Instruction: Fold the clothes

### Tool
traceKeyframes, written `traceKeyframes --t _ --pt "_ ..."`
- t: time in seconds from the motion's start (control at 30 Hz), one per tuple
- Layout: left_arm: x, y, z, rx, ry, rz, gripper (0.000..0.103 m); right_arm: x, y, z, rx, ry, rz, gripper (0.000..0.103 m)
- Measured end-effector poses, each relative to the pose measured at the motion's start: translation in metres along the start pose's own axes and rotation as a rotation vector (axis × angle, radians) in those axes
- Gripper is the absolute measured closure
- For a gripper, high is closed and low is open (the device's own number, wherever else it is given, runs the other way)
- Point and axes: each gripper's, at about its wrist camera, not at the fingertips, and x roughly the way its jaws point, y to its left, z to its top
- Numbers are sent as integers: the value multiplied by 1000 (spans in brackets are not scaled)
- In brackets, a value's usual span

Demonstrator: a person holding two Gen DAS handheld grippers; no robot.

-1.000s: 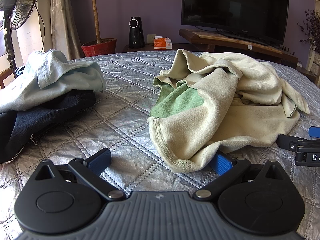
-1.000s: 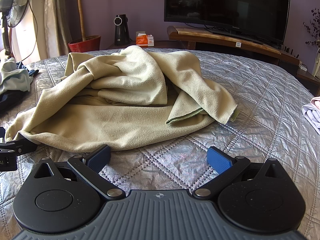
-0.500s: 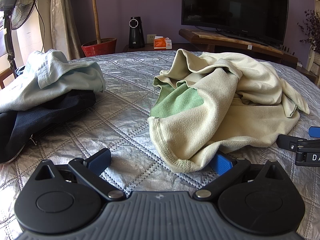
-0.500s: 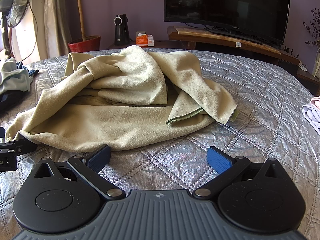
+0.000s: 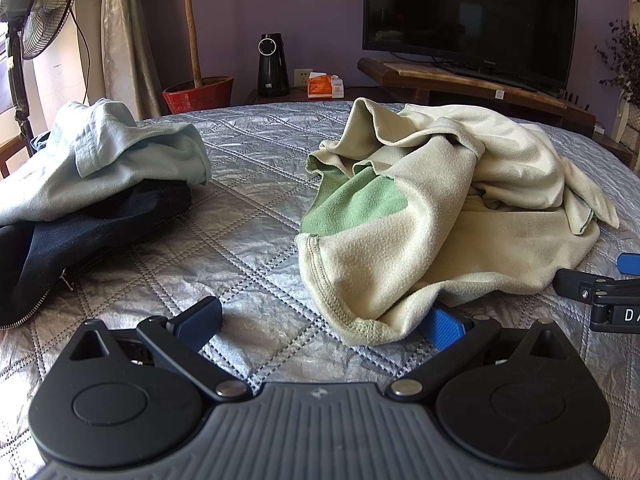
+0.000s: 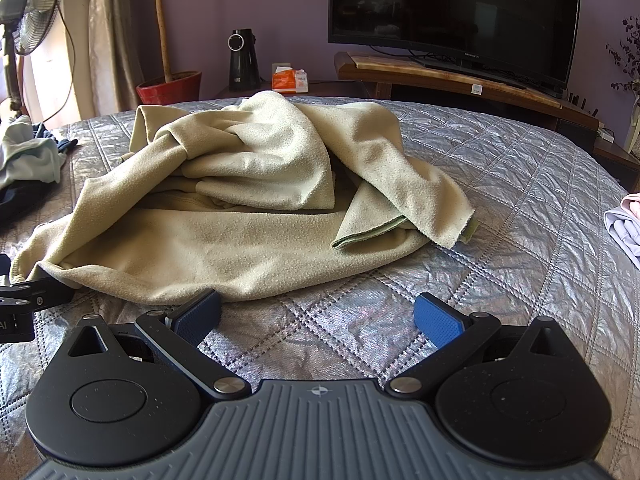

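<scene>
We hold our left gripper low over the quilted silver bedspread, its blue-padded fingers spread wide and clamped on nothing. Ahead of its left finger, well apart, a pale blue garment lies on top of a dark navy one with a zipper; bare quilt separates that pile from our tongs. The crumpled beige fleece garment, green on its inner face, lies ahead and to the right, and its stitched hem corner droops onto the right finger, hiding the tip. Whether the cloth sits between the fingers or only over that one we cannot tell.

Further right we see our right gripper, also low and level with the bed, fingers wide apart and empty. The same beige fleece spreads ahead and to the left; its near edge lies just at the tip of this gripper's left finger, while the right finger stands over bare quilt. In this view the left gripper's black frame shows at the far left against the fleece's edge. To the right of the fleece the bedspread runs open up to a pale lilac and pink cloth at the frame's edge.
</scene>
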Motion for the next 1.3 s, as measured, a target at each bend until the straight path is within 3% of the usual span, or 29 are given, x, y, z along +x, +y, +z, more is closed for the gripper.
traceKeyframes --t 0.37,0.53,0.63,0.7,0.77,0.8,0.9,1.0,1.13,1.23,1.3 --pt "0 0 1 4 8 -4 0 1 0 0 -5 1 1 0" --pt "0 -1 7 -38 58 7 1 -3 -4 0 -28 19 18 0" --pt "-3 -6 9 13 68 4 10 -9 -10 1 -58 49 41 2" --pt "-7 -5 9 27 68 -25 31 -18 -14 2 -78 57 39 24" --pt "-10 -3 11 11 78 -45 46 -29 -15 4 -96 47 -10 81" --pt "-11 -2 12 9 84 -47 53 -30 -17 6 -74 63 -18 88" --pt "-14 -2 13 20 99 -53 67 -32 -22 9 -20 112 -4 96" --pt "-18 -5 13 33 117 -78 81 -36 -19 9 -29 120 25 96" --pt "-25 -3 13 14 141 -107 86 -44 -8 13 -53 100 47 96" --pt "-34 5 17 -29 117 -133 88 -46 -4 20 -46 91 68 95" --pt "-43 9 22 -34 84 -127 90 -43 -4 27 -23 104 118 85"
